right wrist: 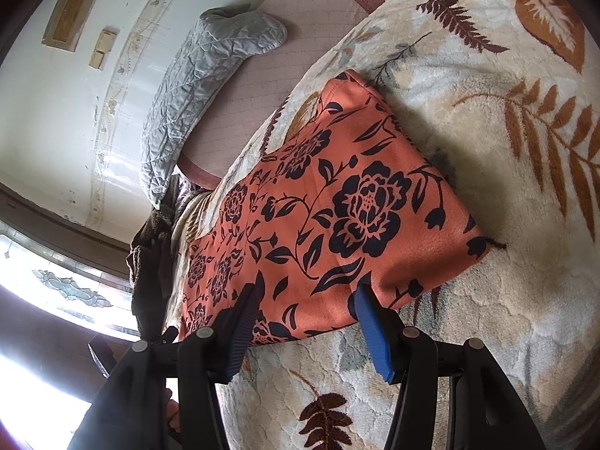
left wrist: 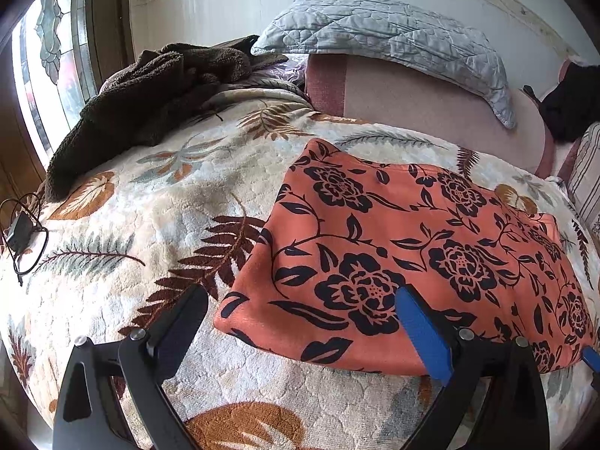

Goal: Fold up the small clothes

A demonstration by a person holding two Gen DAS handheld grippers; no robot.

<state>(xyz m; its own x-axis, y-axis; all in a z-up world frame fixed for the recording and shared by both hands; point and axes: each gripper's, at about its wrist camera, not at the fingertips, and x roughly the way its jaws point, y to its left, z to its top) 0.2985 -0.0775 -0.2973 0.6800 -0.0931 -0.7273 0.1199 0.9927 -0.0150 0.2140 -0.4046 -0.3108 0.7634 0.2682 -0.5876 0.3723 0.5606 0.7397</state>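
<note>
While both grippers hover at its near edge, one orange flowered garment (left wrist: 393, 247) lies folded flat on one leaf-print blanket (left wrist: 150, 202). Left gripper (left wrist: 300, 322) has jaws spread wide, holding nothing, one blue pad over the cloth. Right gripper (right wrist: 305, 311) also spread, both tips at the garment (right wrist: 330, 210) edge, not pinching. One brown fleece (left wrist: 150, 93), one grey quilted pillow (left wrist: 382, 33), one black charger (left wrist: 18, 232) on the bed.

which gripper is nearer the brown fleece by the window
Left. The left hand-held gripper sits open at the orange garment's corner on the side toward the brown fleece; the right hand-held gripper, also open, is at the opposite end.
</note>
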